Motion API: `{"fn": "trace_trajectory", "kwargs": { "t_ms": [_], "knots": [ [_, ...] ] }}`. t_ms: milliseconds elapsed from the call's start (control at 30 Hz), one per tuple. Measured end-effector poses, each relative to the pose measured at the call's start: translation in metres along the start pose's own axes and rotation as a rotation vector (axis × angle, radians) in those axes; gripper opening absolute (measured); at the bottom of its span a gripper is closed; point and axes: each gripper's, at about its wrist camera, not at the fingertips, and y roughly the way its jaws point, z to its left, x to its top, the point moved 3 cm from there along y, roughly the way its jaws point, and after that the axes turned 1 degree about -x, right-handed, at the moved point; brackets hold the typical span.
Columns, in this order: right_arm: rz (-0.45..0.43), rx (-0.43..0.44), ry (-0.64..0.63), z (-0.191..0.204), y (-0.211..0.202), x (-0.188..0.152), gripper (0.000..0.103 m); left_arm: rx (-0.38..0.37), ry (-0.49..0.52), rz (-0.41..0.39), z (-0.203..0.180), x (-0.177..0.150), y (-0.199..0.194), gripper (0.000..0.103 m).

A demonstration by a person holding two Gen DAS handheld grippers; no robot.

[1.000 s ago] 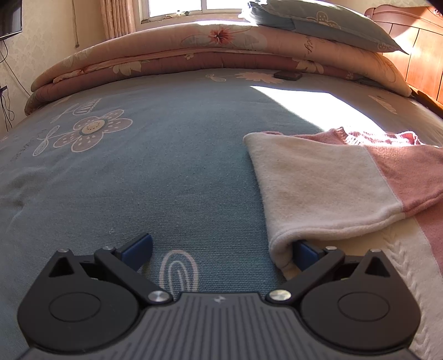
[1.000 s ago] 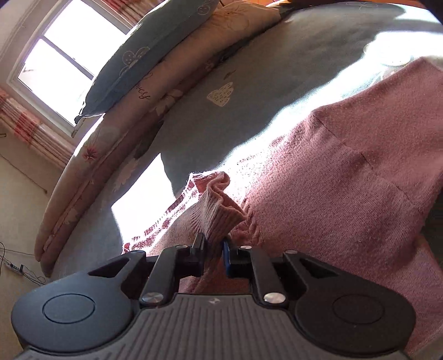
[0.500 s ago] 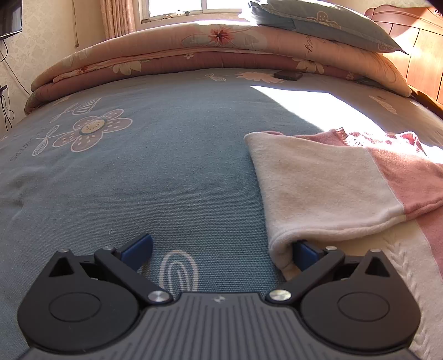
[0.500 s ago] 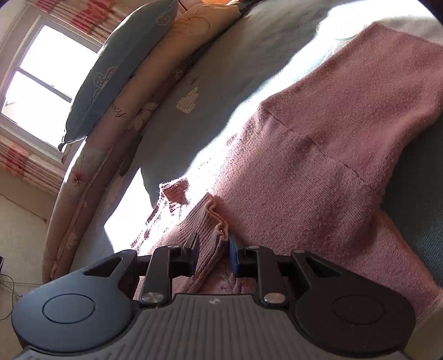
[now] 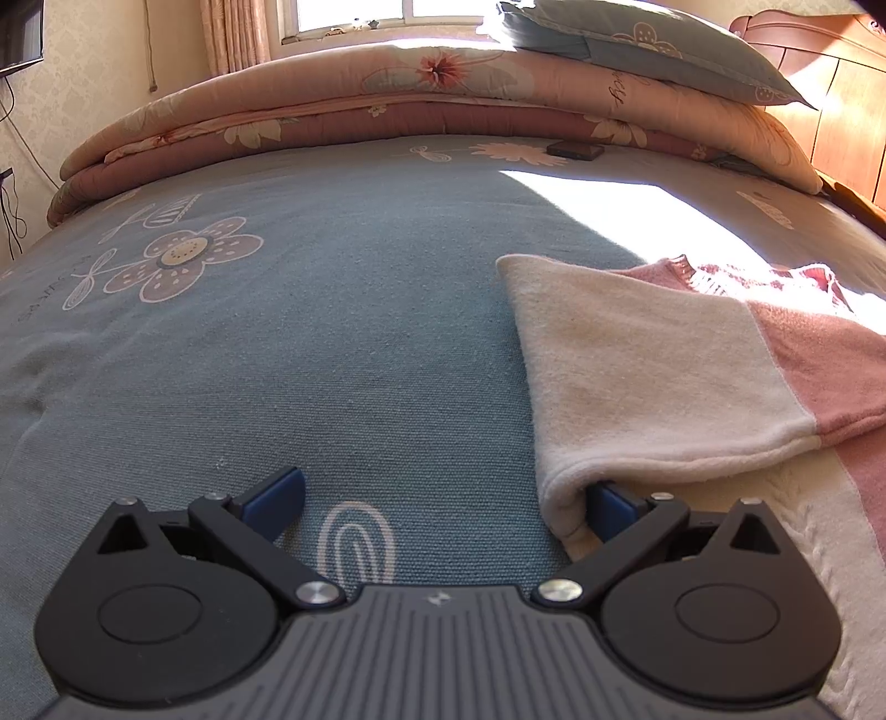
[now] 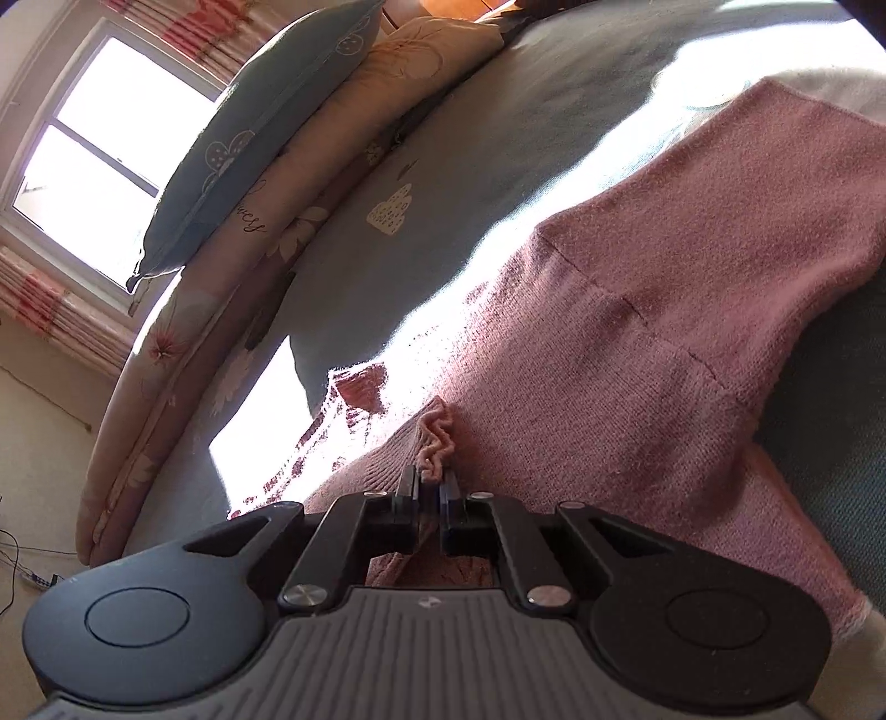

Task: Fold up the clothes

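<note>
Right gripper [image 6: 427, 490] jaws pinching pink sweater [image 6: 637, 343] fold, left gripper [image 5: 443, 495] jaws spread beside its cream edge

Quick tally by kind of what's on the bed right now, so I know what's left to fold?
Sweaters: 1, the pink and cream sweater
Folded quilts: 1, the floral quilt
Pillows: 1, the blue pillow
Small dark objects: 1, a flat black item near the quilt
Total: 4
</note>
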Motion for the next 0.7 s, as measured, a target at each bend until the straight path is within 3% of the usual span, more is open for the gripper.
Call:
{"fn": "trace_trajectory", "kwargs": {
  "t_ms": [100,167,233,333,400,467,533,700],
  "knots": [
    [0.022,-0.014,0.008,-0.004,0.005,0.000,0.009,-0.018,-0.007,0.010,0.002,0.002,-0.006,0.103],
    [0.000,-0.040,-0.020,0.002,-0.001,0.002,0.024,-0.038,-0.016,0.022,0.004,0.005,-0.013,0.102],
    [-0.042,-0.066,-0.099,0.018,-0.013,0.002,0.032,-0.066,-0.031,0.013,0.008,0.009,-0.023,0.102],
    [-0.063,-0.032,-0.260,0.053,-0.030,-0.005,0.031,-0.131,-0.086,-0.070,0.024,0.016,-0.050,0.102],
    [-0.058,0.014,-0.365,0.079,-0.039,-0.012,0.028,-0.127,-0.170,-0.106,0.045,0.018,-0.056,0.102],
    [0.004,0.108,-0.465,0.111,-0.034,-0.030,0.008,-0.090,-0.245,-0.103,0.063,0.017,-0.050,0.102],
    [0.077,0.150,-0.563,0.141,-0.019,-0.059,0.008,-0.061,-0.306,-0.093,0.078,0.015,-0.044,0.101],
    [0.260,0.255,-0.806,0.214,0.018,-0.130,0.008,-0.052,-0.301,-0.071,0.079,0.015,-0.035,0.101]
  ]
}}
